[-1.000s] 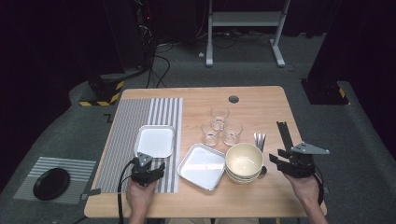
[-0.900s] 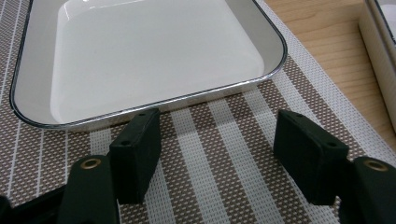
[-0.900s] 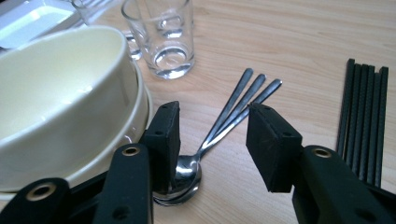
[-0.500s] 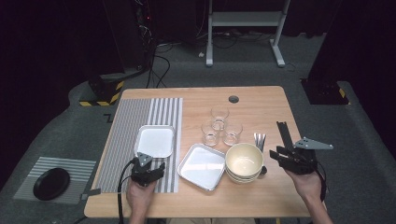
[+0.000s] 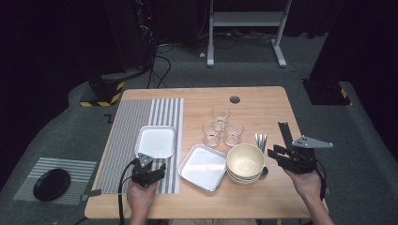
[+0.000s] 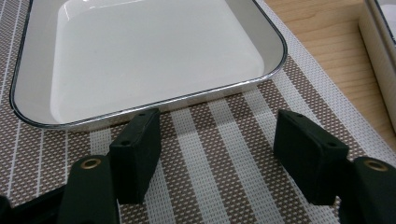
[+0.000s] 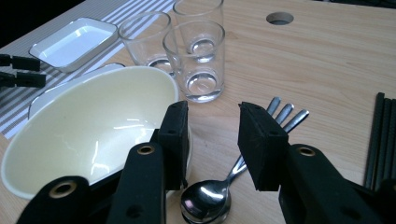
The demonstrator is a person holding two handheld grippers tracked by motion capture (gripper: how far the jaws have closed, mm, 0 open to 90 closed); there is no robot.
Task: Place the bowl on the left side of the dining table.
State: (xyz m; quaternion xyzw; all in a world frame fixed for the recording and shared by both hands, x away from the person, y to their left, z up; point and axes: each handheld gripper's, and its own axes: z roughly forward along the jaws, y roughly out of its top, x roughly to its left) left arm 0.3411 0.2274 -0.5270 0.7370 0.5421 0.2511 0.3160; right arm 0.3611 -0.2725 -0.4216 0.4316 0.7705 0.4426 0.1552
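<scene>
Three clear round glasses, glossy cream bowl, steel spoon

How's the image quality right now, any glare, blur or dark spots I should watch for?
High view: table evenly lit, surroundings nearly black, picture slightly soft. Left gripper view: sharp, with a pale sheen on the white tray. Right gripper view: bright reflections inside the cream bowl and on the spoon; the near jaws look slightly soft.
</scene>
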